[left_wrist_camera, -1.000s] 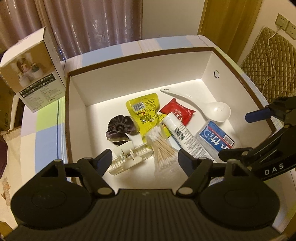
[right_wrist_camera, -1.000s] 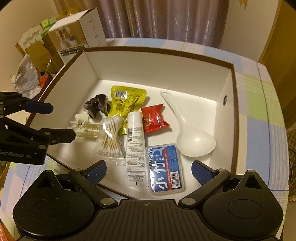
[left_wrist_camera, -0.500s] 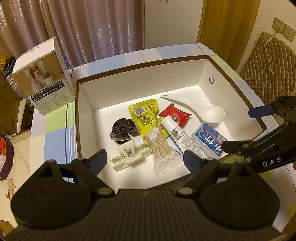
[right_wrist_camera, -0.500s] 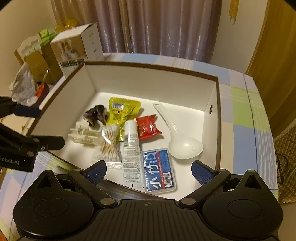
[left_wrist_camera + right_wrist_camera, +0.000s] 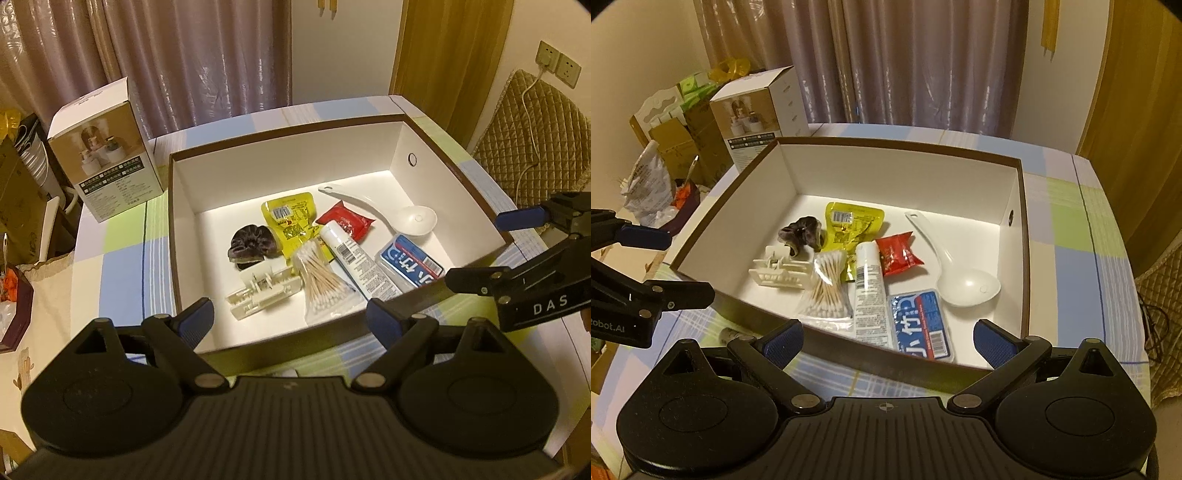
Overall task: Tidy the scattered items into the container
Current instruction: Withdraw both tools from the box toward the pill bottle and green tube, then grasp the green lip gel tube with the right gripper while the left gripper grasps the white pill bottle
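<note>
Indoors, checked tablecloth [image 5: 122,266], white box [image 5: 280,162], drawn curtains [image 5: 923,62]

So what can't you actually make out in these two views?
- Left wrist view: the near end of the white tube and blue packet is cut off by the box's front wall.
- Right wrist view: a small pale object on the tablecloth is half hidden by the right hand-held gripper; it cannot be identified.
- Both views: the yellow pouch's print is too small to read.
</note>
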`<control>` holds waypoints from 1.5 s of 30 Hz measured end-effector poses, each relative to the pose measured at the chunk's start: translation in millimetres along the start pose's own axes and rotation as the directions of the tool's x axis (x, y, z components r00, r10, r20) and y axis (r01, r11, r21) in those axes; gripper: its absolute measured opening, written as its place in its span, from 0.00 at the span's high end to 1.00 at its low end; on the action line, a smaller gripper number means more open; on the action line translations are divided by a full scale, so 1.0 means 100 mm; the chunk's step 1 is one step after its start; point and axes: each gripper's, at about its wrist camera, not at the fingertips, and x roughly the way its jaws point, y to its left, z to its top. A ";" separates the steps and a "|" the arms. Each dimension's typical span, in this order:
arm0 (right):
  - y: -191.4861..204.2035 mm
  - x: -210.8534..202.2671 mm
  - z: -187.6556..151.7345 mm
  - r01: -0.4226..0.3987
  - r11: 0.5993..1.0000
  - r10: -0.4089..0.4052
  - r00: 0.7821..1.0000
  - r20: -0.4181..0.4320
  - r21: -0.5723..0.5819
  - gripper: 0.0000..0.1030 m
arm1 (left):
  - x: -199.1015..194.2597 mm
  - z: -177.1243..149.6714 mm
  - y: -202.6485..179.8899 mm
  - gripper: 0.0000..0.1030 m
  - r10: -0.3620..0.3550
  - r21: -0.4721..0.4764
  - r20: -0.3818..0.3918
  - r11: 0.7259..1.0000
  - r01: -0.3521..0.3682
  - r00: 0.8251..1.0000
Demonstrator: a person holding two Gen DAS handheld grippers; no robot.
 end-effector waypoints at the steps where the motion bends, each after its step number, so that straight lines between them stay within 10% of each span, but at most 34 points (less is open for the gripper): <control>1: 0.00 -0.01 -0.02 0.001 1.000 -0.001 1.000 0.001 0.001 0.00 | -0.02 -0.02 0.00 0.16 0.002 0.000 0.002 1.000 -0.002 1.000; 21: 0.00 -0.18 -0.42 -0.060 0.998 0.061 0.996 0.058 -0.003 0.00 | -0.13 -0.73 0.19 0.19 0.050 0.014 -0.016 0.999 -0.049 0.999; 33: 0.15 0.25 -0.88 -0.129 0.983 0.120 0.990 -0.069 -0.135 0.00 | -0.01 -1.17 0.33 0.36 0.034 -0.033 -0.081 0.999 -0.037 0.996; 45: 0.37 0.72 -1.10 -0.259 0.829 0.242 0.965 -0.099 -0.496 0.01 | 0.09 -1.32 0.45 0.37 0.031 -0.066 -0.137 0.997 -0.041 0.990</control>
